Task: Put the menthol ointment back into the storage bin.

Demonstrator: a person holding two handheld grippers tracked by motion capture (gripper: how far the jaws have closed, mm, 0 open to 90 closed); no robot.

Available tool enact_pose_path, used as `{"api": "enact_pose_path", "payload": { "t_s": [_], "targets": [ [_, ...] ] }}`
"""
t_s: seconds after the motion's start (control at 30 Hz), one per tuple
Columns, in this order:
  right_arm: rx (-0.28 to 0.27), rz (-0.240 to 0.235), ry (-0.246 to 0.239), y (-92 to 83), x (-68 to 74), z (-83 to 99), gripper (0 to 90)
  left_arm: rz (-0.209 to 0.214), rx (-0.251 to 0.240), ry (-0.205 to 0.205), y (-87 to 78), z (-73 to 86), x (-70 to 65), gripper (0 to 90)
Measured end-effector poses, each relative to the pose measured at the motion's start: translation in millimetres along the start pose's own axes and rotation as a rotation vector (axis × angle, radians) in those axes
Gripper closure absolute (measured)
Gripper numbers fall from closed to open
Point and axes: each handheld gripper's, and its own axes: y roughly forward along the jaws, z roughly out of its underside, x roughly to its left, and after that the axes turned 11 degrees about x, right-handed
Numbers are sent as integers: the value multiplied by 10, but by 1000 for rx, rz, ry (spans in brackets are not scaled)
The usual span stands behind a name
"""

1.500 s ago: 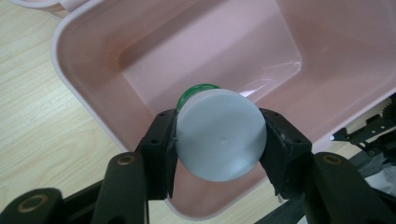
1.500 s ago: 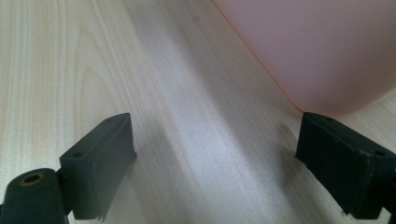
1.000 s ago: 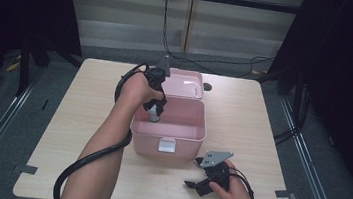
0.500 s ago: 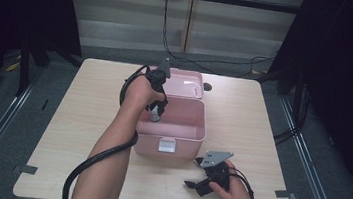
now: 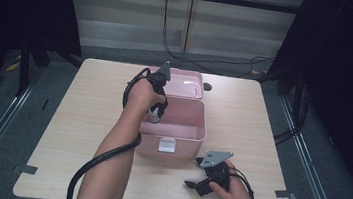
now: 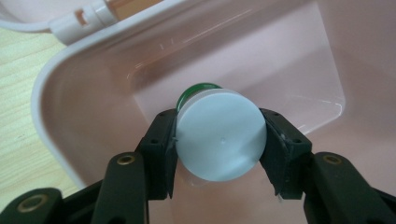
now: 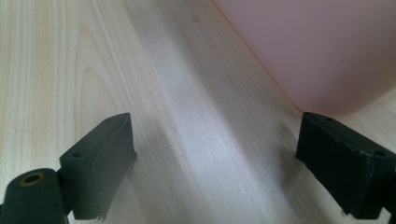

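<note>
The left gripper (image 6: pixel 219 140) is clamping its jaws on a small white-capped bottle (image 6: pixel 219 142) inside the open pink plastic box (image 5: pixel 196 127) — the right gripper (image 5: pixel 211 176) is resting with jaws apart on the pale wooden surface (image 5: pixel 89 99).

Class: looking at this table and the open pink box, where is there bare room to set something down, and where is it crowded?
Free: the table left of the pink box, and its far right side. Crowded: inside the box, where the left gripper holds a bottle, and the front right, where the right gripper rests.
</note>
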Motion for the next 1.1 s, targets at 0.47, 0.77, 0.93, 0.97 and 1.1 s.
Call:
{"api": "enact_pose_path", "payload": {
  "t_s": [0.47, 0.77, 0.93, 0.97, 1.1],
  "targets": [
    [-1, 1, 0, 0, 0, 0, 107, 0, -2, -30, 101, -73, -27, 502],
    [-2, 1, -2, 1, -2, 0, 107, 6, -14, -45, 166, -118, -38, 501],
    [-2, 1, -2, 1, -2, 0, 107, 7, -20, -52, 212, -143, -39, 501],
    [-2, 1, -2, 1, -2, 0, 107, 5, -18, -46, 220, -148, -33, 501],
    [-2, 1, -2, 1, -2, 0, 107, 6, -31, -61, 280, -165, -34, 501]
  ]
}}
